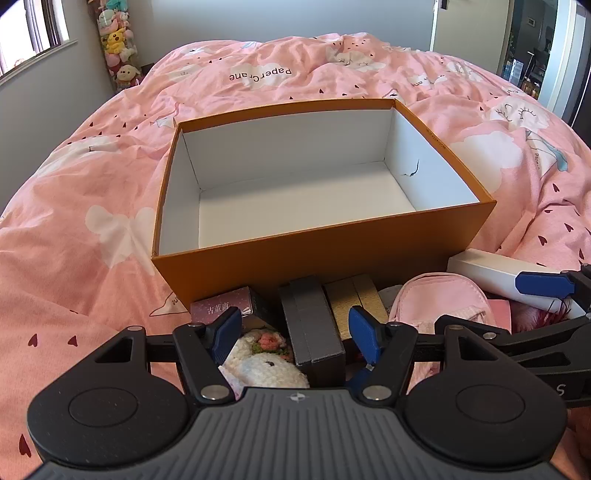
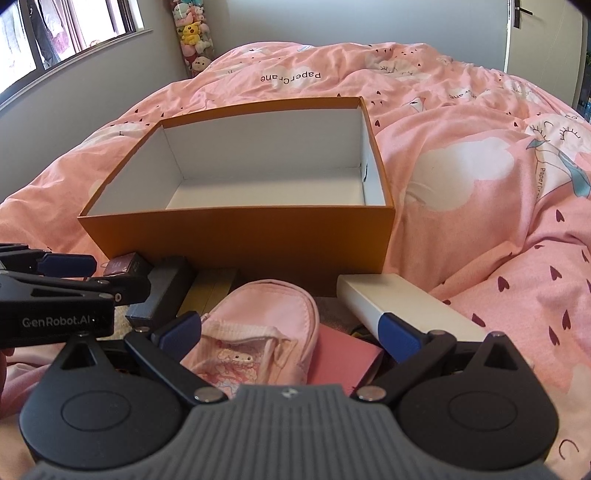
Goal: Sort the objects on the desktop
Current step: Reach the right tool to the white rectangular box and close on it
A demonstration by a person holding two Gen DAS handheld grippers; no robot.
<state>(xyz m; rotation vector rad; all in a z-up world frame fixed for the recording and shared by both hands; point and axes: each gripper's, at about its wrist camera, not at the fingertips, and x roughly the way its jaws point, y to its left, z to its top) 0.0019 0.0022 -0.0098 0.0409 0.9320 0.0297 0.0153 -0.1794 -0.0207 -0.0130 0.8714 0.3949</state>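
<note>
An empty orange box with a white inside sits on the pink bed; it also shows in the right wrist view. In front of it lie a dark grey box, a gold box, a small mauve box, a crocheted white toy, a pink pouch, a long white box and a pink card. My left gripper is open, its fingers either side of the dark grey box and toy. My right gripper is open, over the pink pouch.
The pink duvet is rumpled around the box. A column of plush toys stands in the far corner by a window. A door is at the far right.
</note>
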